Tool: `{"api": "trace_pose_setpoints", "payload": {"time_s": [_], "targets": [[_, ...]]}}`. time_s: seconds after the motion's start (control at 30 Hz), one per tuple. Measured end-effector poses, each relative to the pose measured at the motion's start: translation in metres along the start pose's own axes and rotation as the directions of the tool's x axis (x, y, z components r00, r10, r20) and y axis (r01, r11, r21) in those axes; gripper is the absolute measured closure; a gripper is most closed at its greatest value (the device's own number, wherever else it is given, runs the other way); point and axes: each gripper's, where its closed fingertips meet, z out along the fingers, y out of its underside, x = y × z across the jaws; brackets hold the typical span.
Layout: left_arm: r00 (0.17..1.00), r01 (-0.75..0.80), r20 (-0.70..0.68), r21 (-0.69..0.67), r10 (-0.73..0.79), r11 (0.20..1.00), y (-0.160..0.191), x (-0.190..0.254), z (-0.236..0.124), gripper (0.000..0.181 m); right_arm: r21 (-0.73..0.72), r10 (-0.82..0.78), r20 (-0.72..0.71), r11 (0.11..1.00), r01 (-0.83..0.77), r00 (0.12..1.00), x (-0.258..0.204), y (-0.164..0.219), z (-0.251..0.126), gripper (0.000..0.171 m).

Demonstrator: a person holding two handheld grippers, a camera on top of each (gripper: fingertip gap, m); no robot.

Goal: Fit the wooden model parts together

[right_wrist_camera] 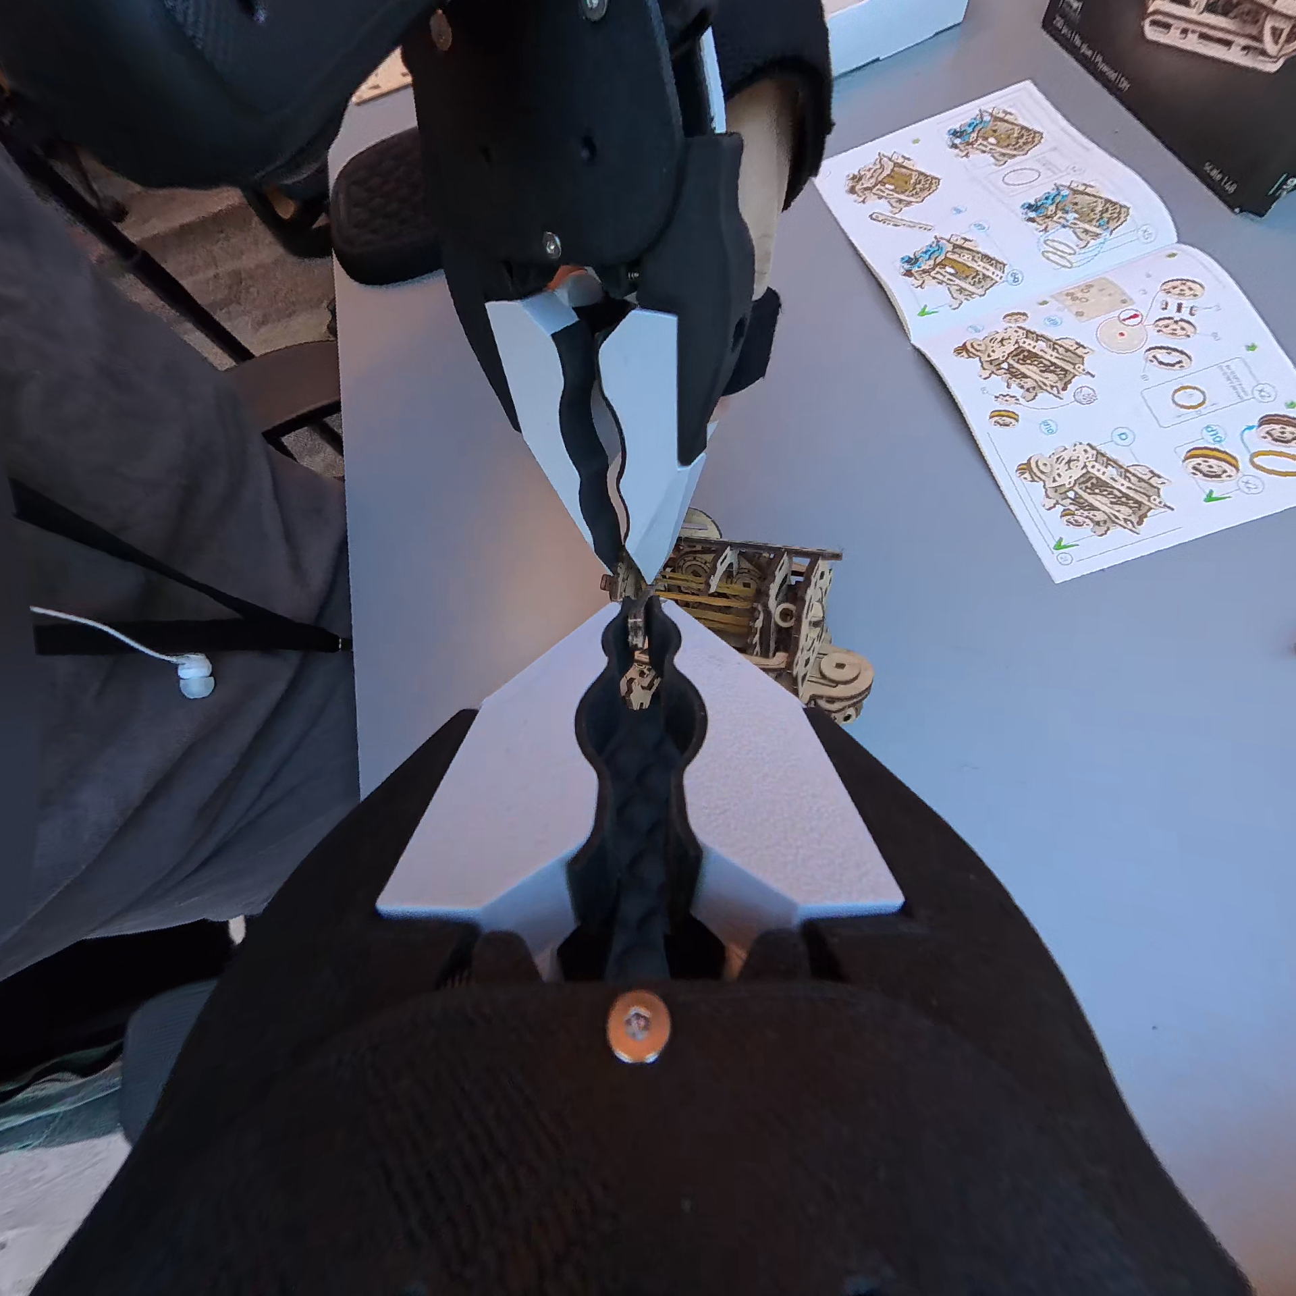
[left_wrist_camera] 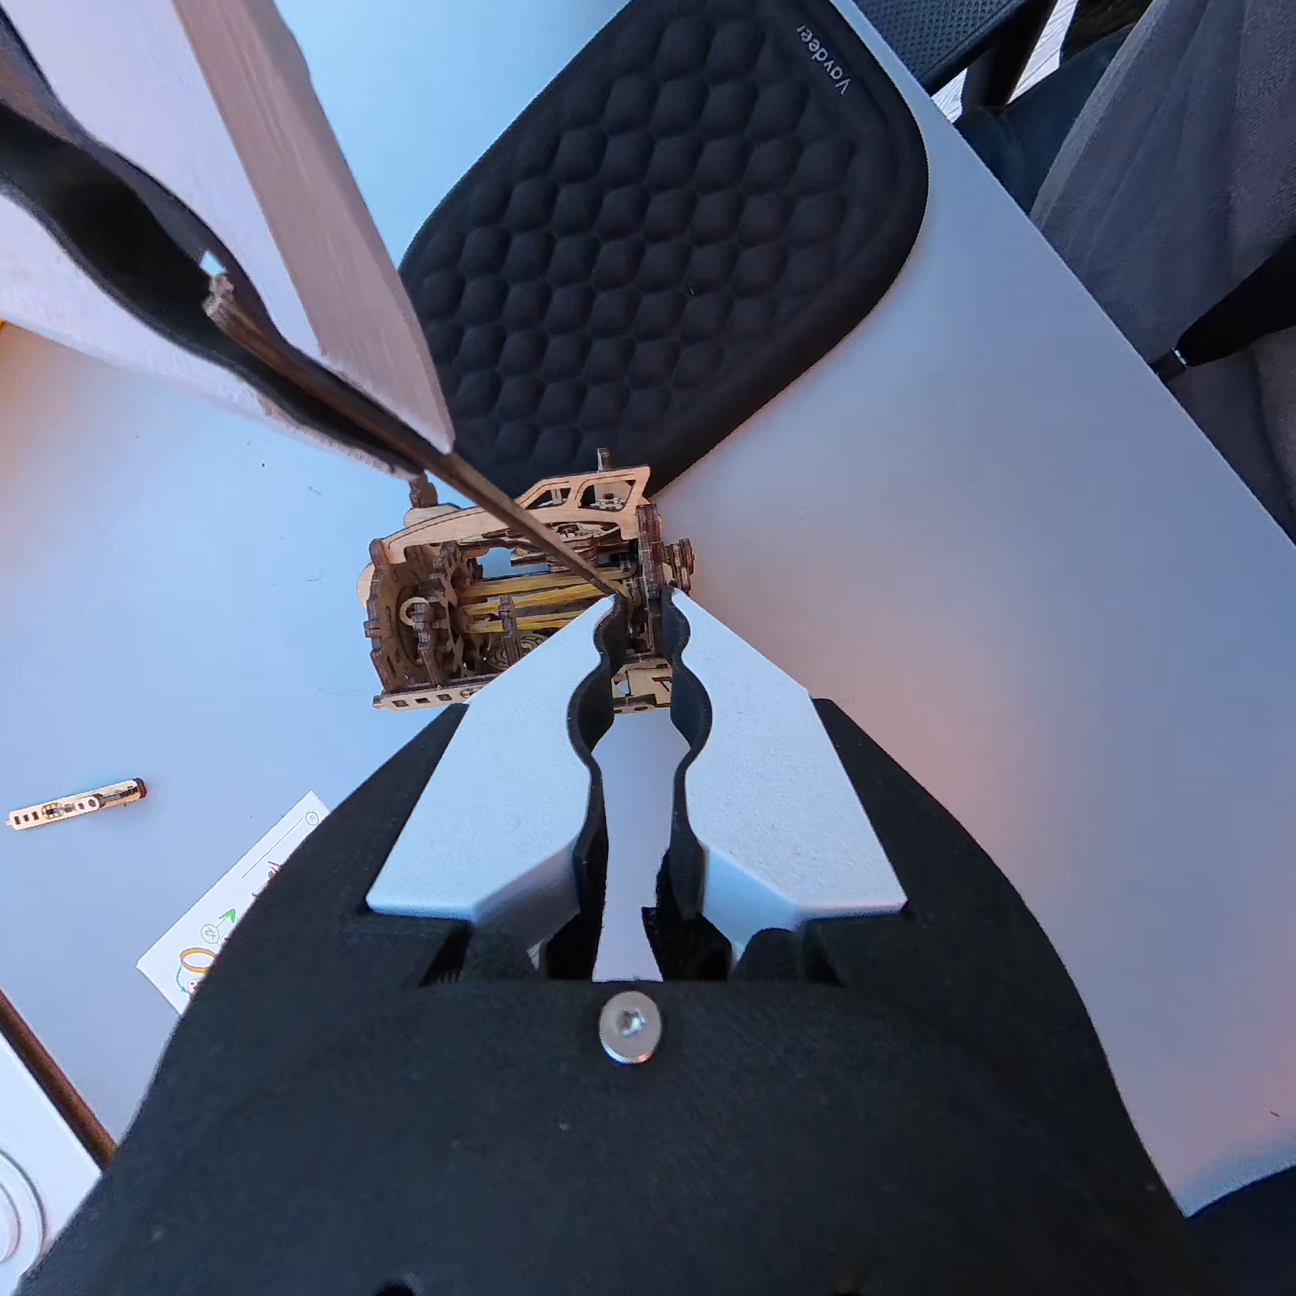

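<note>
Left wrist view: wooden model mostly built, on grey table; left gripper clamped on its end frame. Loose strip lies unused — more to fit.
Right wrist view: right gripper pinches thin wooden part at model's end, seating probably unfinished.

Your left gripper has matt black, grainy printed-plastic housing, smooth pale fingers, and a shiny metal screw. The wooden model you hold is raw laser-cut plywood with dark burnt edges and yellow rubber bands. The table reads smooth and matt grey. The black cushion is quilted fabric; the instruction booklet is printed paper.
</note>
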Motion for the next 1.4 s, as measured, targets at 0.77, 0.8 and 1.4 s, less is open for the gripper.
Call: {"api": "trace_pose_setpoints", "payload": {"time_s": [0.77, 0.8, 1.4], "targets": [[1.000, -0.003, -0.005, -0.002, 0.003, 1.000, 0.000, 0.001, 0.000, 0.174, -0.063, 0.290, 0.221, 0.957, -0.283, 0.931, 0.021, 0.001, 0.004, 0.170], [1.000, -0.002, -0.005, -0.001, 0.002, 1.000, 0.000, 0.001, 0.000, 0.174, -0.065, 0.292, 0.219, 0.956, -0.285, 0.931, 0.021, 0.001, 0.004, 0.170], [1.000, -0.002, -0.006, -0.001, 0.002, 1.000, -0.001, 0.000, 0.000, 0.174, -0.110, 0.147, 0.138, 0.985, -0.132, 0.980, 0.011, -0.001, 0.003, 0.170]]}}
